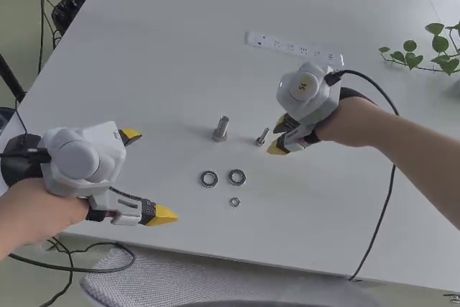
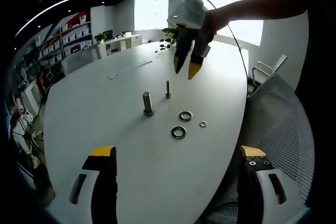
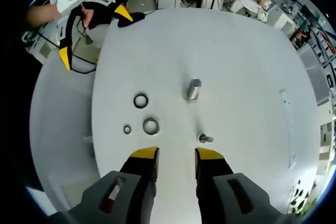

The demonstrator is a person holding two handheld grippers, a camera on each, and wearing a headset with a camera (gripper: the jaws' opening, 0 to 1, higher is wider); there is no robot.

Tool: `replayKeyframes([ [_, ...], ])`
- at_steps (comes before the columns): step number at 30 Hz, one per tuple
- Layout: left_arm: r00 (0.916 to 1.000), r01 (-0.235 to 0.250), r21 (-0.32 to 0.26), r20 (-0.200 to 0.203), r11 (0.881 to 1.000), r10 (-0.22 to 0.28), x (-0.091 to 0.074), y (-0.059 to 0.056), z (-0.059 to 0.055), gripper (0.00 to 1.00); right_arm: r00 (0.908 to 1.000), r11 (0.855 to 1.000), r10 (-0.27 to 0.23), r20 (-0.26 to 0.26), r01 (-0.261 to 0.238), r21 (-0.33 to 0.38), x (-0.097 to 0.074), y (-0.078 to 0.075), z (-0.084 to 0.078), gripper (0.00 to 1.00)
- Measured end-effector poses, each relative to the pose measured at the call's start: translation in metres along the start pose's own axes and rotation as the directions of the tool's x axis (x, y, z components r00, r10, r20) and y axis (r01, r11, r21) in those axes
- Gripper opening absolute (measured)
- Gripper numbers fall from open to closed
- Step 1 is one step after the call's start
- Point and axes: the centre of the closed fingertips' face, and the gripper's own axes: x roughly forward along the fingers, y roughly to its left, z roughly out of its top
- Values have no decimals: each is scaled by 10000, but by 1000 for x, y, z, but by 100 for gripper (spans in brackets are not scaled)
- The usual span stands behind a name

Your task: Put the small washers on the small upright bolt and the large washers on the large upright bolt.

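While the left gripper (image 1: 147, 174) is hovering over the near edge of the white tabletop (image 1: 158, 48), its fingers (image 2: 102, 153) are standing wide apart and are holding nothing. The right gripper (image 1: 282, 138) is hanging just beside the small bolt (image 1: 262, 136), on its right side in the head view, with the yellow tips pointing down toward the tabletop. Its fingers (image 3: 144, 156) are leaving only a narrow gap, and, as far as the right gripper view allows to see, nothing is sitting between them. The small bolt is standing upright near the large bolt (image 1: 221, 129), which is also standing upright, to its left. Nearer to the person, a large washer (image 1: 209, 178) and a second large washer (image 1: 237, 176) are lying flat side by side, close but not touching. One small washer (image 1: 234, 202) is lying just in front of them. All three are resting on the bare tabletop, apart from both bolts. A white power strip (image 1: 295, 48) is lying further back, and a green plant (image 1: 428, 52) is reaching in at the right edge.
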Motion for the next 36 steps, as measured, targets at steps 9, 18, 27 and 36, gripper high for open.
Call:
replayKeyframes([
  [9,9998,191,-61,98,9998,-191,1,-4,0,98,9996,9997,249,98,-250,72,3,32,-3,30],
  [18,9990,306,-32,341,9995,-304,-1,-8,5,97,9988,9992,392,281,-395,89,6,53,0,30],
  [27,9990,317,-182,321,9993,-311,-2,-12,3,95,9979,9986,402,504,-418,311,12,64,0,31],
  [36,9985,401,-94,376,9992,-397,0,-14,5,95,9986,9994,331,420,-336,108,23,76,0,31],
])
